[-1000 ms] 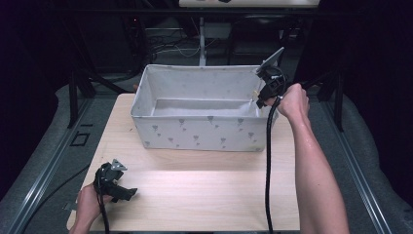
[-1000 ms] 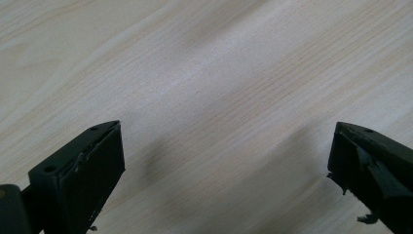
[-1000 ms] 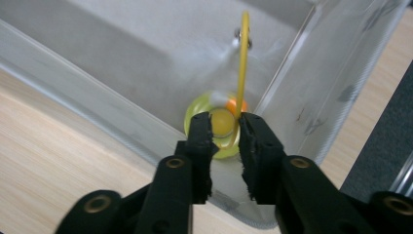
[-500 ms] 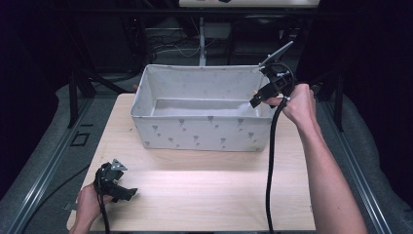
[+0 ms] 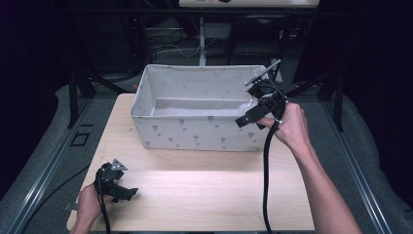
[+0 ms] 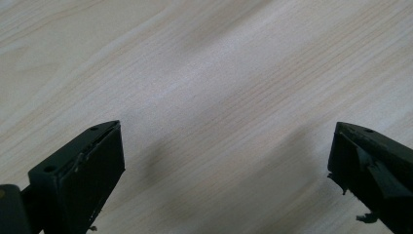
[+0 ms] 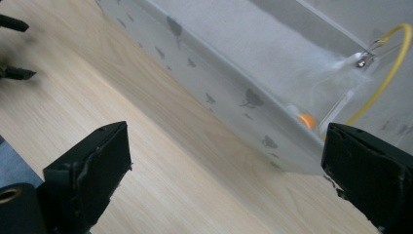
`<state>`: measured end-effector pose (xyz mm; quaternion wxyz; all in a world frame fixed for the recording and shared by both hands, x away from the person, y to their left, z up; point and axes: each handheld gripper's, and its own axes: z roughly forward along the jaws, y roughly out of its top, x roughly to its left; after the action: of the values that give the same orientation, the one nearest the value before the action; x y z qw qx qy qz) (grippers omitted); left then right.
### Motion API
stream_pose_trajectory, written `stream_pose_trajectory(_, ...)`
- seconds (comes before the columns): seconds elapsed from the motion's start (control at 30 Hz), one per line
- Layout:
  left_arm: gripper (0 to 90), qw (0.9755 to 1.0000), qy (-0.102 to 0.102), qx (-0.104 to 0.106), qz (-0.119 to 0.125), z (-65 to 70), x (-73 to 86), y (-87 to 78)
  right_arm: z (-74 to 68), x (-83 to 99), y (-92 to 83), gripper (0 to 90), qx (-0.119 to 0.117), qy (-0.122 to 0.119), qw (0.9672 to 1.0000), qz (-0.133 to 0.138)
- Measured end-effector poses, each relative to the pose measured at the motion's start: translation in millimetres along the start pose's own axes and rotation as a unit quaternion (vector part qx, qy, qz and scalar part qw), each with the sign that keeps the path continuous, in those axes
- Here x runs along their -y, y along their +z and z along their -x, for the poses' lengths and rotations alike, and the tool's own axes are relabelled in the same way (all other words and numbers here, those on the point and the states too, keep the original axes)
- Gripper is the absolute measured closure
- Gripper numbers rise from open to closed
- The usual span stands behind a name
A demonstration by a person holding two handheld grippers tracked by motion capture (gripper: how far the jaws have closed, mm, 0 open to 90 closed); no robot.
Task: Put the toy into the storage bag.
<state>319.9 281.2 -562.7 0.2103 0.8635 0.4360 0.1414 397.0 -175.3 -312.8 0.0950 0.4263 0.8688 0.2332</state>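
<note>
- High view: we see a dark room with black frames and cables behind a pale wooden tabletop [image 5: 204, 195] at the centre of the frame. A grey fabric bin [image 5: 195, 134] printed with small dark motifs stands on the upper half of the tabletop.
- High view, right of centre: our right hand [image 5: 288, 124] holds the right gripper [image 5: 251, 114] over the bin's right end, just above its rim. Its jaws have just been opening, and we see nothing between them.
- High view, lower left: our left hand [image 5: 87, 204] holds the left gripper [image 5: 124, 191] low over the tabletop's near corner, well apart from the bin.
- Left gripper view: bare wood grain spreads across the frame; the two black jaws stand wide at the lower corners with nothing between them.
- Right gripper view: the jaws stand wide and empty at the lower corners. Between them the bin's patterned wall runs diagonally. Inside the bin, at the upper right, lie a yellow cord [image 7: 389, 68] with a small metal clip and an orange ball [image 7: 306, 120] near the wall.
</note>
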Motion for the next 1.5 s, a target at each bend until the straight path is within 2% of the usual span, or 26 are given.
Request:
stream_pose_trajectory(0.07,0.1,1.0000,-0.001,0.002,-0.002,-0.3,0.1,-0.4,-7.5,3.6,2.2,2.8,0.007,-0.007,0.9999,0.007)
stream_pose_trajectory(0.23,0.1,1.0000,-0.004,-0.001,-0.001,-3.0,2.1,-1.5,-23.0,16.1,11.4,0.1,-0.001,-0.017,0.9996,0.024)
stream_pose_trajectory(0.37,0.1,1.0000,-0.006,0.000,-0.002,-4.4,2.1,-1.2,-30.6,28.0,24.2,0.0,-0.003,-0.029,0.9995,0.014)
stream_pose_trajectory(0.47,0.1,1.0000,-0.004,-0.003,-0.001,-4.1,2.4,-1.9,-36.3,42.4,36.0,0.0,-0.007,-0.028,0.9995,0.013)
stream_pose_trajectory(0.53,0.1,1.0000,-0.009,-0.003,0.001,-5.8,3.2,-3.3,-37.3,46.2,39.3,0.0,-0.006,-0.031,0.9995,0.009)
stream_pose_trajectory(0.6,0.1,0.9999,-0.013,-0.006,0.004,-7.2,4.4,-4.3,-39.5,55.2,45.9,0.2,-0.007,-0.029,0.9994,0.018)
stream_pose_trajectory(0.7,0.1,0.9998,-0.015,-0.008,0.006,-8.1,5.5,-4.7,-41.0,68.3,55.0,0.4,-0.011,-0.028,0.9995,0.012)
stream_pose_trajectory(0.87,0.1,0.9999,-0.013,-0.005,0.002,-6.8,4.9,-3.1,-40.8,88.7,70.6,0.5,-0.012,-0.021,0.9997,0.003)
stream_pose_trajectory(1.0,0.0,1.0000,-0.007,0.001,-0.002,-6.1,3.4,-1.5,-37.1,106.9,84.5,1.0,-0.008,-0.011,0.9999,0.006)
stream_pose_trajectory(1.07,0.1,0.9999,-0.008,0.003,-0.005,-6.5,3.3,0.1,-33.3,121.2,97.2,1.1,-0.003,-0.002,1.0000,-0.005)
stream_pose_trajectory(1.13,0.1,0.9999,-0.010,0.003,-0.007,-6.5,3.7,0.9,-31.9,126.2,101.5,1.2,-0.001,0.001,1.0000,-0.010)
stream_pose_trajectory(1.27,0.1,0.9999,-0.012,0.006,-0.008,-7.0,3.5,1.3,-24.3,147.3,117.1,2.6,-0.003,0.012,0.9997,-0.019)
stream_pose_trajectory(1.3,0.1,0.9999,-0.010,0.004,-0.008,-6.8,3.1,1.6,-20.9,155.1,122.1,2.7,-0.011,0.021,0.9994,-0.024)
stream_pose_trajectory(1.47,0.1,0.9999,-0.005,0.008,-0.011,-5.1,1.6,2.8,-14.2,166.6,131.4,1.5,-0.009,0.032,0.9982,-0.049)
stream_pose_trajectory(1.5,0.1,0.9999,-0.004,0.010,-0.011,-5.2,1.4,3.2,-13.2,168.3,133.7,1.6,-0.016,0.035,0.9982,-0.046)
